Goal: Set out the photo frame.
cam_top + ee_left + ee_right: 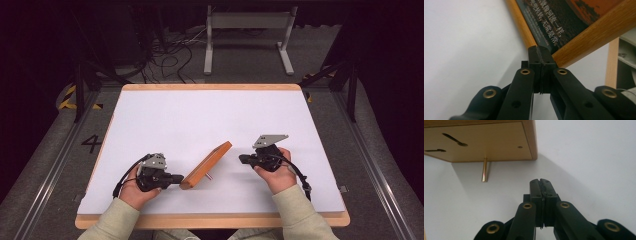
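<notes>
One flat wooden picture frame [206,165]

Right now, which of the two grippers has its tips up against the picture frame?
The left gripper: its shut tips meet the wooden picture frame at its near corner. The right gripper, also shut, sits apart on the frame's back side, facing its peg.

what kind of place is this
Likely a lab or recording workspace: a white-topped table with a wooden edge stands on a dark floor with tangled cables, hazard tape and a floor marking "4".
</notes>
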{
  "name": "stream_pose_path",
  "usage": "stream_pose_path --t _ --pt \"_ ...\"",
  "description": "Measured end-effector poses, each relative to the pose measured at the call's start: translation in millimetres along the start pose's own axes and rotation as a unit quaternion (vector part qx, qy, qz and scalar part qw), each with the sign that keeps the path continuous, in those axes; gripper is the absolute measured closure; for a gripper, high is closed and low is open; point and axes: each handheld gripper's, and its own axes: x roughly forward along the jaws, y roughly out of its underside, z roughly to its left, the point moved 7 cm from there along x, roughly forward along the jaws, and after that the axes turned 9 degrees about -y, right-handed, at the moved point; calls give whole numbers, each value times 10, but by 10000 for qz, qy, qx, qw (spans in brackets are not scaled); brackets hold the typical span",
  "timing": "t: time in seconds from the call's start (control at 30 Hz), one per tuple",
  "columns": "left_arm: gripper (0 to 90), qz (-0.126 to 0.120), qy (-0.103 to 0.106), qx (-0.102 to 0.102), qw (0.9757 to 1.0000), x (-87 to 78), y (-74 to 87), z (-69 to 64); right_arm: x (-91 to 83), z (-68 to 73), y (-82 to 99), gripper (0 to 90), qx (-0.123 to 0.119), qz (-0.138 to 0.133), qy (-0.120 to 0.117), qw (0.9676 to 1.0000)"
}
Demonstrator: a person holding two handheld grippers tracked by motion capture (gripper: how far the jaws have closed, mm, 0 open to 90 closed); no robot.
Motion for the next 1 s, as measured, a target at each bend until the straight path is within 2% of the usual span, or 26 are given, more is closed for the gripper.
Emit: stream_pose_path --t 0.1,0.13,0.17,0.23,0.27,0.3,0.4,0.47,0.5,0.53,0.57,0.6,0.63,0.7,0.8,0.9,1.0 --pt "899 -72 112 31 9999 15 -34 -63 -30 18 -21 896 -41 -29 7 10000" --pt "899 -107 234 59 9997 35 -58 -123 -42 22 -30 895 -57 -49 18 10000" --pt "900 -127 264 105 9995 46 -73 -142 -53 26 -35 893 -63 -56 16 10000" --pt "900 -134 304 129 9994 58 -83 -168 -62 30 -38 892 -62 -60 17 10000" --pt "900 -56 364 95 9993 55 -80 -201 -71 32 -41 891 -58 -65 27 10000" --pt "900 -83 358 184 9992 66 -92 -209 -79 36 -42 889 -60 -70 19 10000" --pt "900 -80 501 156 9986 82 -96 -257 -103 54 -54 883 -84 -94 -1 9999" --pt "900 -30 770 85 9970 98 -89 -335 -120 75 -72 872 -96 -112 -27 9999" --pt "900 -30 770 85 9970 98 -89 -335 -135 98 -97 855 -87 -162 -53 9998" --pt "900 -67 805 207 9965 125 -105 -370 -148 120 -120 833 -62 -218 -96 9997" --pt "900 -67 805 207 9965 125 -105 -370 -148 120 -120 833 -62 -218 -96 9997" --pt "900 -40 848 281 9960 142 -111 -418 -176 170 -172 784 64 -330 -149 9993" --pt "900 -40 848 281 9960 142 -111 -418 -176 170 -172 784 64 -330 -149 9993" --pt "900 -15 887 335 9955 155 -115 -457 -187 238 -227 703 127 -302 -171 9993" --pt "900 1 917 365 9951 159 -115 -484 -188 351 -306 610 151 -330 -319 9988" --pt "890 54 886 396 9953 155 -105 -474 -173 479 -406 475 123 -293 -396 9987" --pt "791 97 822 343 9960 150 -90 -449 -179 625 -574 379 117 -351 -427 9984"
